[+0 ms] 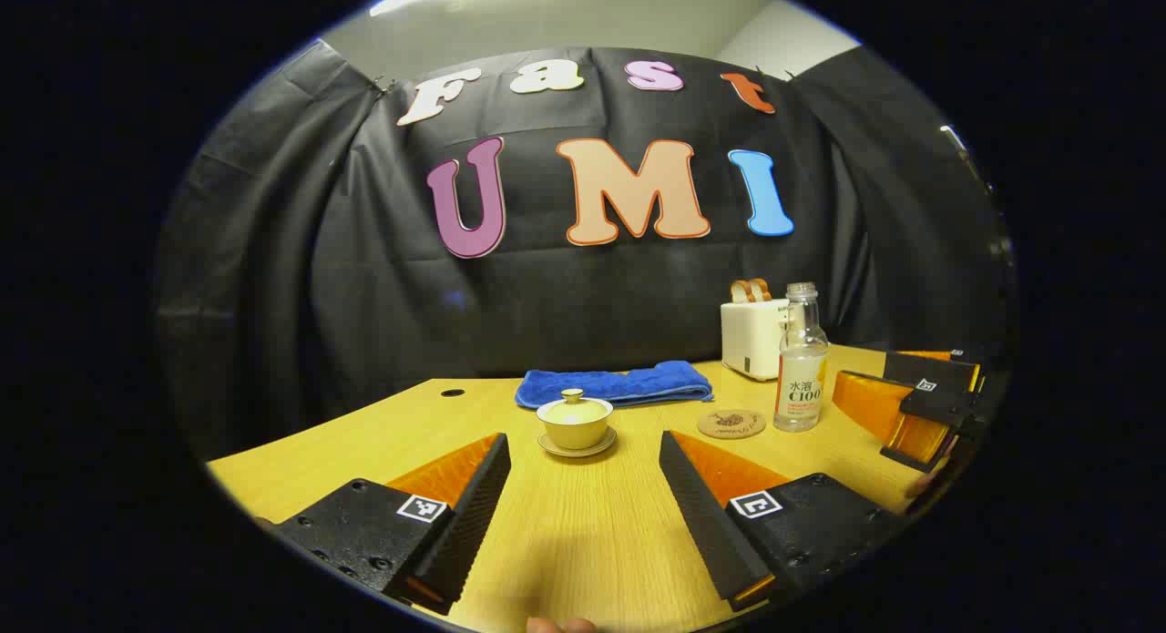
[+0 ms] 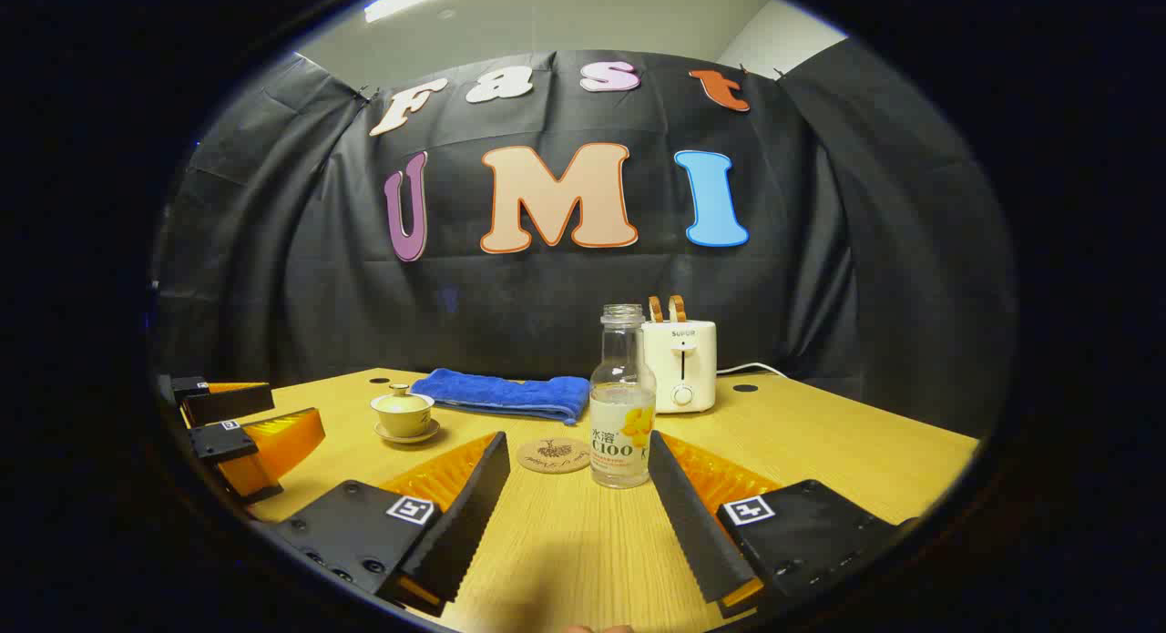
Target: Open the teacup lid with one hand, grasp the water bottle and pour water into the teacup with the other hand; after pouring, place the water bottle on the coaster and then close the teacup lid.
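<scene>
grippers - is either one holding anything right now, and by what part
Nothing is held. The left gripper is open, facing the lidded teacup; the right gripper is open, with the water bottle ahead of its fingers, untouched.

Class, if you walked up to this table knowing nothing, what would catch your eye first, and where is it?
Likely the clear water bottle, standing uncapped just ahead of the open right gripper, beside the round coaster. Next, the lidded teacup on its saucer, straight ahead of the open left gripper.
</scene>
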Demonstrator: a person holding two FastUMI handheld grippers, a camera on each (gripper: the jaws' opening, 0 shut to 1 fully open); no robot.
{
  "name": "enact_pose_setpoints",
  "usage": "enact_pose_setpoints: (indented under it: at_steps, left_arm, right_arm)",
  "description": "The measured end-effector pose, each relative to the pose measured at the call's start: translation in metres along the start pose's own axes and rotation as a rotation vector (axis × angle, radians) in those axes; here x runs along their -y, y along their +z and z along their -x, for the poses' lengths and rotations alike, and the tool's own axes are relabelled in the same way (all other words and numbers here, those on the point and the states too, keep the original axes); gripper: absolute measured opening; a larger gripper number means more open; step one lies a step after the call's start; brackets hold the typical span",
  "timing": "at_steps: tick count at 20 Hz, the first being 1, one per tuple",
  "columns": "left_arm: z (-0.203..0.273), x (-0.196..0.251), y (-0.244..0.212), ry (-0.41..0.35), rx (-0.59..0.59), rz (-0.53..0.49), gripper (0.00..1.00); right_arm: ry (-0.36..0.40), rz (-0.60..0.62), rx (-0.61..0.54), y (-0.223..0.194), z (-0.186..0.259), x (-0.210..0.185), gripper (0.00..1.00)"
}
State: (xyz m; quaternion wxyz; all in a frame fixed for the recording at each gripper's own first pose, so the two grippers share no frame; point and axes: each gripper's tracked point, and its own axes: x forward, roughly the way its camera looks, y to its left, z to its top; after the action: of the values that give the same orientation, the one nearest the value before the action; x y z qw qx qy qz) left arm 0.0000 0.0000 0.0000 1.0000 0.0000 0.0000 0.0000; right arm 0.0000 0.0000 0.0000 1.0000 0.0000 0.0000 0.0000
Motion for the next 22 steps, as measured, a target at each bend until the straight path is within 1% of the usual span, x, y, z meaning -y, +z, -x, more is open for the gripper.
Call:
enact_pose_setpoints:
  at_steps: [1,2,3,4,7,8,9,10,12,13,14,15,16,17,20,21,22]
  left_arm:
    - [0.0,-0.0008,-0.0014,0.005,0.0,0.035,0.96]
    - [0.0007,-0.0003,-0.0024,0.003,-0.003,0.009,0.96]
    - [0.002,0.0001,-0.0028,-0.004,-0.002,0.016,0.97]
    - [0.002,0.0005,-0.0022,-0.004,0.0,0.018,0.96]
    - [-0.0005,-0.0007,-0.0031,-0.003,0.0,0.017,0.95]
    - [-0.0008,-0.0008,-0.0023,-0.003,0.0,0.016,0.95]
    - [-0.0003,-0.0008,-0.0032,-0.003,0.0,0.016,0.95]
    - [0.0,-0.0003,-0.003,-0.003,0.001,0.016,0.96]
    - [-0.0002,-0.0006,-0.0031,-0.002,0.001,0.016,0.95]
    - [-0.0001,-0.0008,-0.0022,-0.002,0.0,0.016,0.96]
    - [0.0003,-0.0007,-0.0031,-0.001,0.0,0.016,0.96]
    - [-0.0012,-0.0015,-0.0031,0.003,0.0,0.016,0.95]
    - [-0.0004,-0.0021,-0.0031,0.006,-0.001,0.016,0.95]
    - [-0.0006,-0.002,-0.0027,0.008,-0.001,0.016,0.95]
    - [-0.0004,-0.0019,-0.0038,0.008,-0.001,0.016,0.95]
    - [-0.0009,-0.0022,-0.0031,0.008,-0.001,0.016,0.95]
    - [-0.0009,-0.0023,-0.0038,0.01,-0.001,0.016,0.95]
  right_arm:
    - [0.0,-0.001,0.0,-0.0003,0.0,-0.0004,1.0]
    - [0.0,0.0,0.001,0.0003,0.0,-0.0003,1.0]
    - [0.0,0.0,0.0,-0.0008,0.0001,-0.0004,1.0]
    - [0.0,0.0,0.001,-0.0002,0.0004,-0.0004,0.96]
    - [0.0,-0.001,0.0,-0.0008,0.0002,-0.0004,0.96]
    - [0.0,-0.001,0.001,0.0,0.0003,-0.0006,0.98]
    - [0.0,-0.001,0.0,-0.0009,-0.0002,-0.0006,0.96]
    - [0.0,-0.001,0.001,-0.0004,0.0,-0.0005,0.96]
    - [0.0,-0.001,0.001,0.0001,0.0001,-0.0001,0.96]
    - [0.0,-0.001,0.001,-0.0007,-0.0002,-0.0002,0.98]
    - [0.0,-0.001,0.001,-0.0002,-0.0003,-0.0002,0.96]
    - [-0.001,-0.001,0.0,-0.0009,-0.0005,0.0,0.98]
    - [-0.001,-0.001,0.002,-0.0003,-0.0006,0.0003,0.98]
    - [-0.002,-0.001,0.0,-0.0008,-0.0008,0.0003,0.96]
    - [-0.002,-0.001,0.001,-0.0003,0.0002,0.0004,0.96]
    - [-0.002,-0.001,0.001,-0.0005,0.0001,0.0002,0.98]
    - [-0.002,-0.001,0.001,-0.0001,0.0002,0.0004,0.98]
